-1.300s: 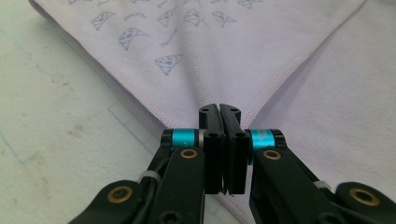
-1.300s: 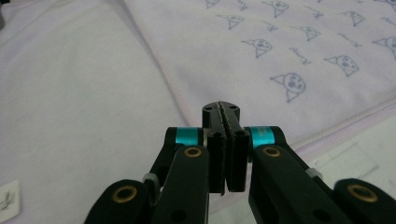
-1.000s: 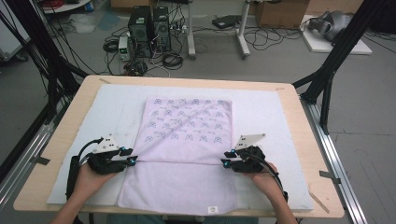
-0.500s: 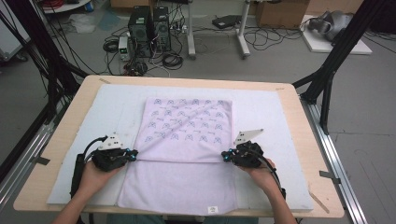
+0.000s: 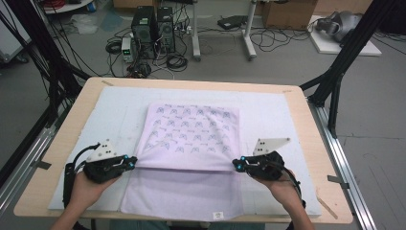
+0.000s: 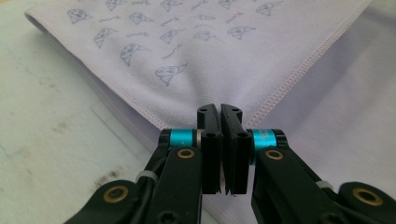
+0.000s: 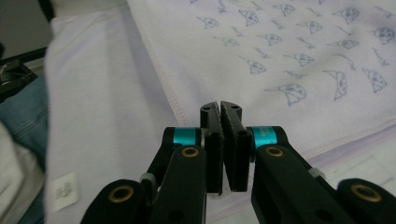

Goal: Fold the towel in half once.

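Soft, light towel [image 5: 191, 139] near desk's [image 5: 72, 129] front edge; corners are pinched by clenched left gripper [image 5: 131, 162] and right gripper [image 5: 238, 164]; hems judged the best hold.

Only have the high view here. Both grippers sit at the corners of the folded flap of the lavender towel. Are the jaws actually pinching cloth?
Observer: Yes. In the left gripper view the left gripper is shut on the towel, pinching the corner of the printed flap.
Operator: Right one too?
Observer: Same. In the right gripper view the right gripper is shut, with the flap's stitched edge running into the jaws.
Operator: Anything near the table edge I can't make out?
Observer: The right gripper view shows the towel's small white label on the plain layer, beside the person's blue jeans.
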`<act>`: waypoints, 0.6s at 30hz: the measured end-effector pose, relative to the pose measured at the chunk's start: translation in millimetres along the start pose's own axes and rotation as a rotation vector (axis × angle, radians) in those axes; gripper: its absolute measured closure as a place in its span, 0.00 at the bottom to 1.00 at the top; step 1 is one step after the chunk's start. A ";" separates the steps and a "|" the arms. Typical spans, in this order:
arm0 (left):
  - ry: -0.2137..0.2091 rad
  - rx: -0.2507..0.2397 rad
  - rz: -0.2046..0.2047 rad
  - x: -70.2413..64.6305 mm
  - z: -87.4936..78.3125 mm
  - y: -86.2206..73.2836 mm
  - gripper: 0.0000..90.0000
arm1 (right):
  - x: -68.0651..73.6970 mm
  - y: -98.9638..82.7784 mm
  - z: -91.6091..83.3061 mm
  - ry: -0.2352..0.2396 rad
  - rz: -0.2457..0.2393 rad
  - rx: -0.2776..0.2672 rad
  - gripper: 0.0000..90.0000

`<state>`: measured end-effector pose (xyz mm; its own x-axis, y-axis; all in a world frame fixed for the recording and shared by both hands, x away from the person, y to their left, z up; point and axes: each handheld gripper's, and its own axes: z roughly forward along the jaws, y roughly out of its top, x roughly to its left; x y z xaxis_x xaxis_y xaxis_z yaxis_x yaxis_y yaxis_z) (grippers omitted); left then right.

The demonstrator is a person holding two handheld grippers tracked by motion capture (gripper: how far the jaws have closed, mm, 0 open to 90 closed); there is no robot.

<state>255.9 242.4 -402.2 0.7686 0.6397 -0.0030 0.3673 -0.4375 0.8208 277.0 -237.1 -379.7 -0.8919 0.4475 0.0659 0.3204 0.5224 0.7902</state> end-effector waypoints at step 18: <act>0.024 0.024 0.028 -0.2 -3.8 2.9 0.62 | -11.0 -10.2 -2.4 -0.045 0.041 0.008 0.64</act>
<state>254.9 243.4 -397.7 0.7662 0.6417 0.0333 0.3587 -0.4701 0.8065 282.8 -249.1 -387.0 -0.8627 0.5007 0.0710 0.3593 0.5081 0.7828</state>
